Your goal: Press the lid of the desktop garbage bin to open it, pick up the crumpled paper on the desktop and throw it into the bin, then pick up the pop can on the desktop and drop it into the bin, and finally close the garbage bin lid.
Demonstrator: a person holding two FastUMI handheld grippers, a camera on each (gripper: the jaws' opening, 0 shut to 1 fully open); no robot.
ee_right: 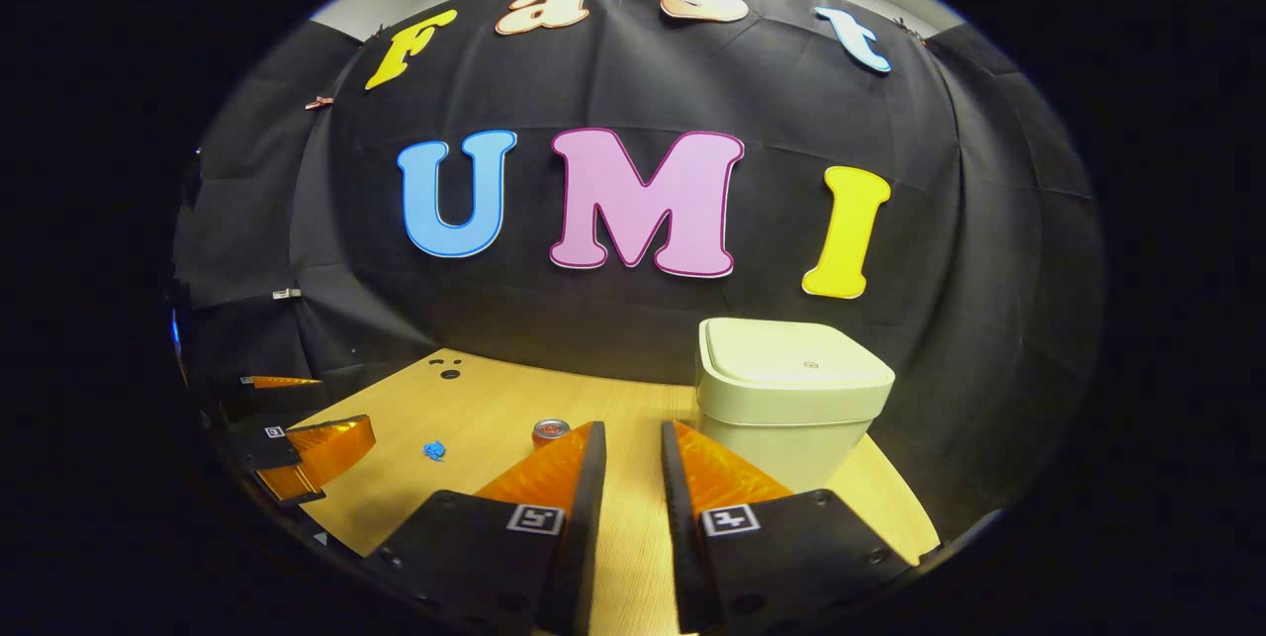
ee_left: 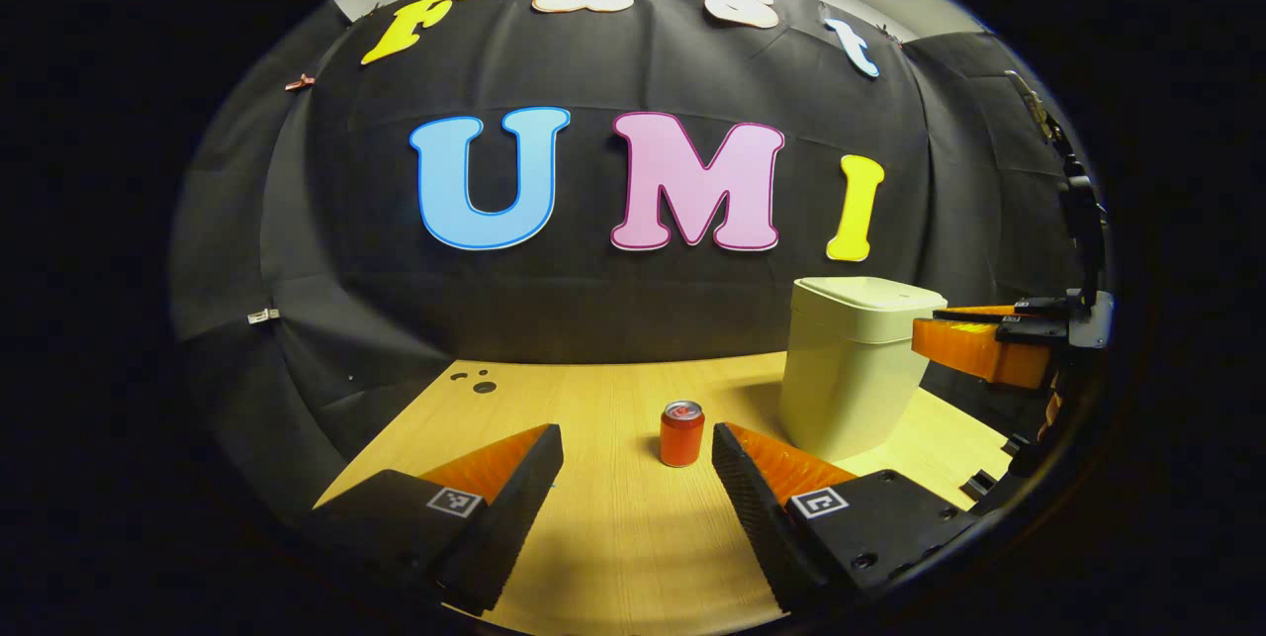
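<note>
Left hand-held gripper spread before upright can; right hand-held gripper seemingly narrowly parted, empty.

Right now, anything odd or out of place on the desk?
Mostly tidy: can upright, bin upright with lid shut. One oddity: a small blue scrap lies on the desk left of the can; what it is I cannot tell.
</note>
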